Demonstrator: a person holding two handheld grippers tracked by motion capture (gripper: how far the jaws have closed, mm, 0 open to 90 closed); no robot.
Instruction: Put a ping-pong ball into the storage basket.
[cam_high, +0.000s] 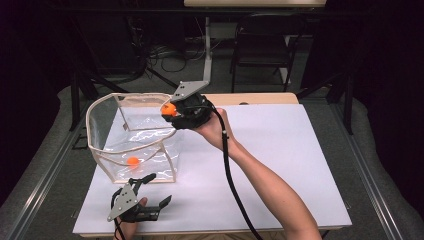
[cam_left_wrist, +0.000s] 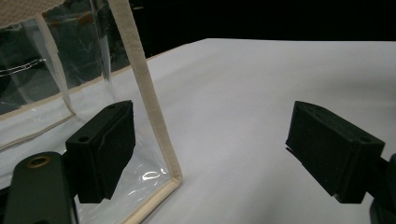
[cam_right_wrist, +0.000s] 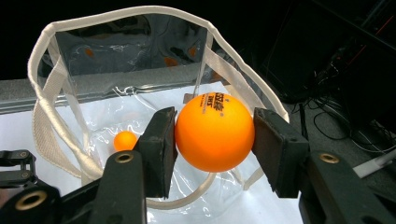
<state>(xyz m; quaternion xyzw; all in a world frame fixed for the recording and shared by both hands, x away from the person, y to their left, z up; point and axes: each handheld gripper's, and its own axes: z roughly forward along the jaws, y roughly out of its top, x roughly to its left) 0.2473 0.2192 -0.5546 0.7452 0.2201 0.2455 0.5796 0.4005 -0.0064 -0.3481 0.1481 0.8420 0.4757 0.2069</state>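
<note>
High view: right gripper (cam_high: 170, 110), jaws clenched on a smooth orange plastic table-tennis ball (cam_high: 169, 110), holds it over the rim at 3 o'clock of a clear soft-walled plastic bag with cream fabric trim (cam_high: 95, 135); a second orange ball (cam_high: 133, 161) lies inside. Left gripper (cam_high: 157, 190), at 6 o'clock of the bag, stands released, a bag corner between its jaws. Probably light, rigid, slippery and thin-shelled, the ball is best pinched across its widest girth.
</note>
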